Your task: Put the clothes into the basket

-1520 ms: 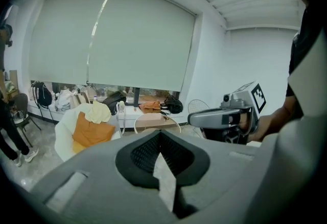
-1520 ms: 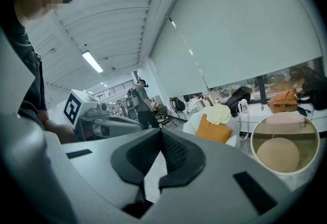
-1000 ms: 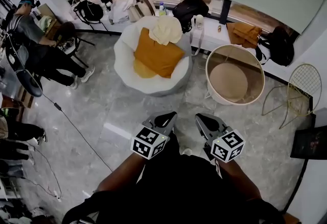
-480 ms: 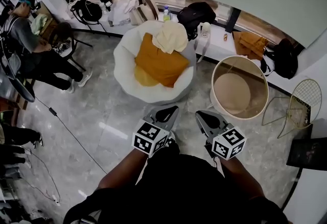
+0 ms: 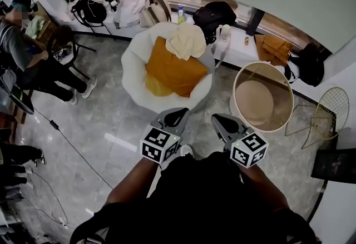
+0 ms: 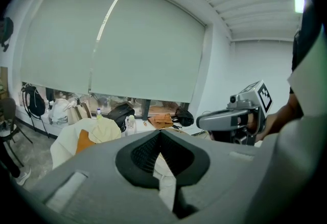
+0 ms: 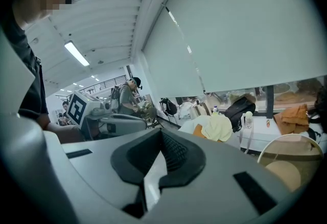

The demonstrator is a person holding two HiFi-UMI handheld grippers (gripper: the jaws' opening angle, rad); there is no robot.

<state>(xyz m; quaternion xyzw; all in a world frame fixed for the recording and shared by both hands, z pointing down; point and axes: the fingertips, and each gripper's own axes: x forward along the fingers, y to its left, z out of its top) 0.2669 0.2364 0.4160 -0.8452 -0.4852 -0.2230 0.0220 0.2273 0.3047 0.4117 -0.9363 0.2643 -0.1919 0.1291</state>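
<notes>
An orange garment (image 5: pixel 173 72) and a cream garment (image 5: pixel 187 40) lie on a white beanbag chair (image 5: pixel 133 65). The same cream garment (image 6: pixel 104 128) (image 7: pixel 218 127) shows in both gripper views. The round beige basket (image 5: pixel 240 79) stands on the floor to the beanbag's right, with nothing inside; its rim (image 7: pixel 286 141) shows in the right gripper view. My left gripper (image 5: pixel 173 119) (image 6: pixel 161 133) is shut and holds nothing, just short of the beanbag's near edge. My right gripper (image 5: pixel 225 124) (image 7: pixel 162 133) is shut and holds nothing, beside the left one and near the basket.
A person (image 5: pixel 30 56) sits at the left by a chair. Bags (image 5: pixel 139 9), a black backpack (image 5: pixel 214 14), a bottle (image 5: pixel 181 13) and a brown cloth (image 5: pixel 272 45) line the window ledge. A wire chair (image 5: pixel 328 106) stands at the right. A cable (image 5: pixel 72 140) crosses the floor.
Both grippers have moved forward together toward the beanbag and the basket, which now lie closer in the head view. Both stayed shut.
</notes>
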